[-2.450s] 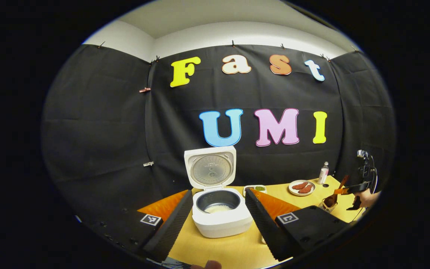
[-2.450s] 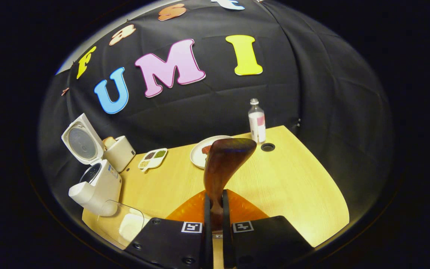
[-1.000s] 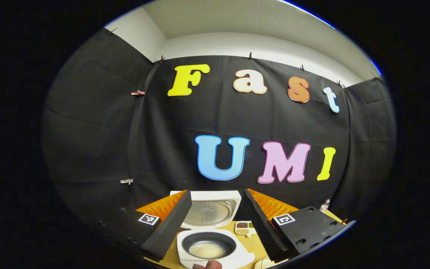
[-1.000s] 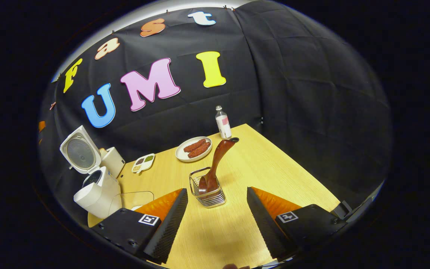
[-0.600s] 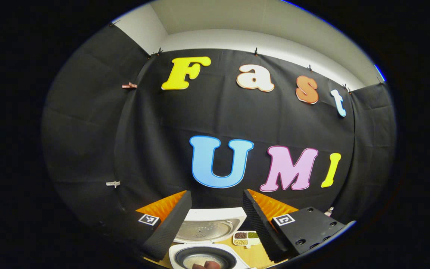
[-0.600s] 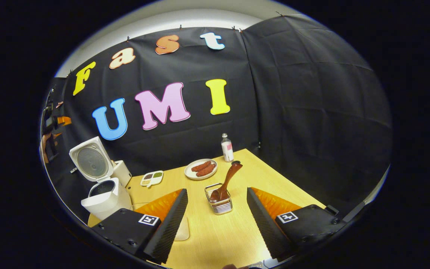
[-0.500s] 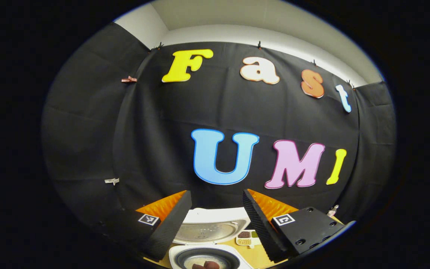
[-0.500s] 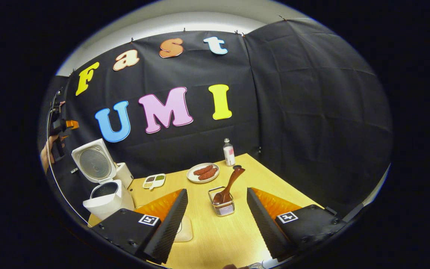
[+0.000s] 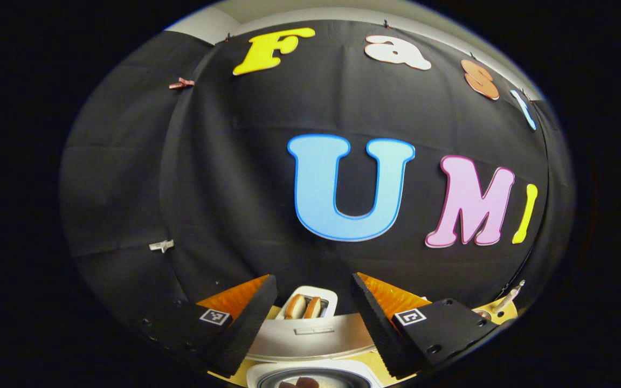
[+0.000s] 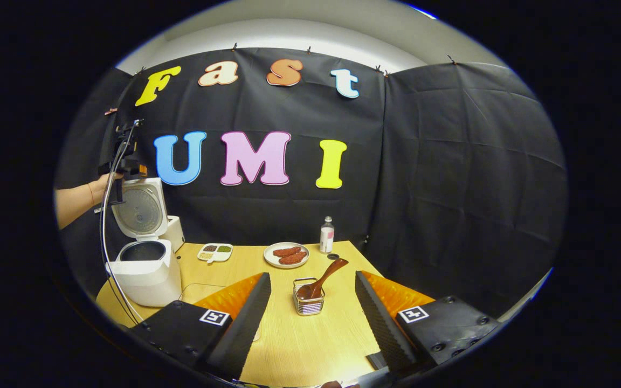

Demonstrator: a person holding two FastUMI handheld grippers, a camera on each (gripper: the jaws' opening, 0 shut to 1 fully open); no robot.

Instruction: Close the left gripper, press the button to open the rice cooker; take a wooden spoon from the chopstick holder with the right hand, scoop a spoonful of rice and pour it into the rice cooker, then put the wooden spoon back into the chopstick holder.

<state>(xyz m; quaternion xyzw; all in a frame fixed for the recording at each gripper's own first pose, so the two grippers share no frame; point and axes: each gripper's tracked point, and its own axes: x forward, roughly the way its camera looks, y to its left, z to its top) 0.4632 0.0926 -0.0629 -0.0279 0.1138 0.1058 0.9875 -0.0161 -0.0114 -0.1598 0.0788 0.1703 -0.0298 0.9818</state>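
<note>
- While the right gripper (image 10: 313,318) hung released above the desk (image 10: 310,345), the wooden spoon (image 10: 322,279) leaned in the chopstick holder (image 10: 308,303) just ahead of its fingers.
- The left gripper (image 9: 313,323), also released, sat over the raised lid of the rice cooker (image 10: 146,264), far to the right gripper's left.

Probably a cloth-walled (image 10: 450,161) recording booth.

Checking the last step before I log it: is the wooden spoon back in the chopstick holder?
In. The wooden spoon stands bowl-down in the chopstick holder, handle leaning out, and the right gripper is open, apart from it.
</note>
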